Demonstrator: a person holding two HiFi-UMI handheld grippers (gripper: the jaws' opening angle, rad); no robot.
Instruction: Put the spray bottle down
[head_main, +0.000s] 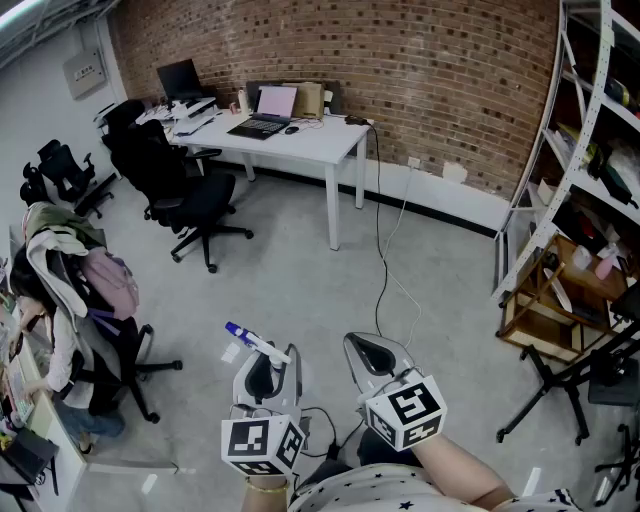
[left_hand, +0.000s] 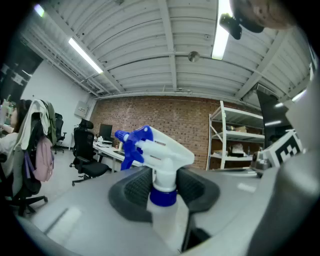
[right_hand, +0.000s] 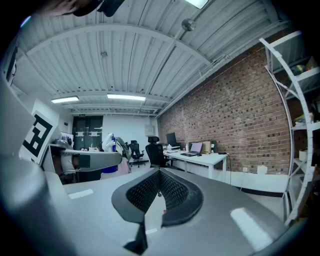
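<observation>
**Spray bottle held in the air, not yet put down**
The spray bottle (left_hand: 159, 150) is clamped by its neck in the wide-set jaws of the left gripper (left_hand: 164, 186) and held upright, so nothing spills. The right gripper (right_hand: 159, 189) is closed on nothing, idle alongside. Only floor (head_main: 300, 260) lies below; the desk (head_main: 310, 140) stands well apart.

No writing, brand or number is legible anywhere; the marker cubes (head_main: 262, 445) bear only black-and-white square patterns, no letters.
</observation>
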